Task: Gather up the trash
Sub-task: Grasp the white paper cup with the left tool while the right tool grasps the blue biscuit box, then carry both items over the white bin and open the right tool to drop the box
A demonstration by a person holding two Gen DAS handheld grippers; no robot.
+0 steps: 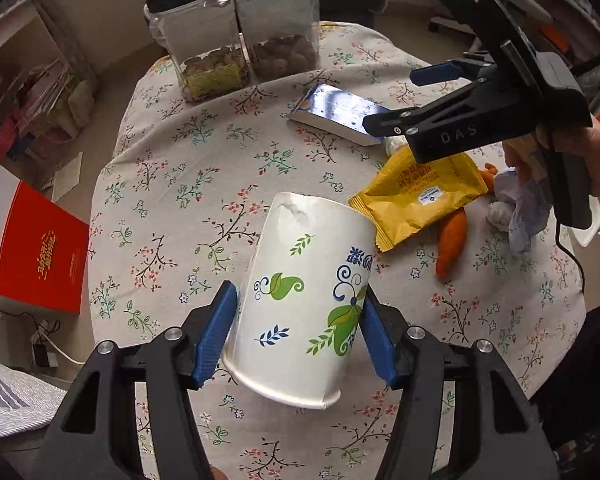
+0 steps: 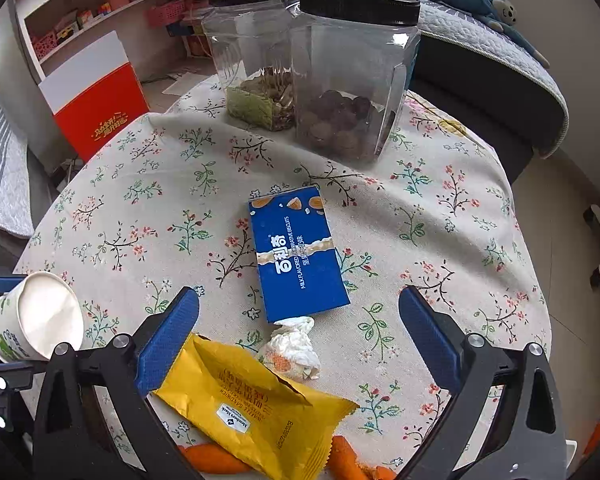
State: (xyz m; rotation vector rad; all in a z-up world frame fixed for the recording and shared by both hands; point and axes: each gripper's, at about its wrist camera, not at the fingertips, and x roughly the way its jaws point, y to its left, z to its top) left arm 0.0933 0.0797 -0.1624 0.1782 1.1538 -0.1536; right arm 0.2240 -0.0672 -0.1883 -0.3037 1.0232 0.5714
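Gripping white leaf-printed paper cup [image 1: 300, 304] across its sides in left tongs [image 1: 296, 332], right tongs [image 2: 300, 340] agape above yellow foil wrapper [image 2: 256, 412].

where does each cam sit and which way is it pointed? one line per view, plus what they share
Left wrist: on the left gripper, looking steeply down at the paper cup clamped between its blue pads; the right gripper and the hand holding it show at upper right.
Right wrist: on the right gripper, jaws open, angled down over the yellow wrapper, crumpled tissue and blue biscuit box; own fingers only.
Shared: cup, wrapper, box, two jars, floral tablecloth.
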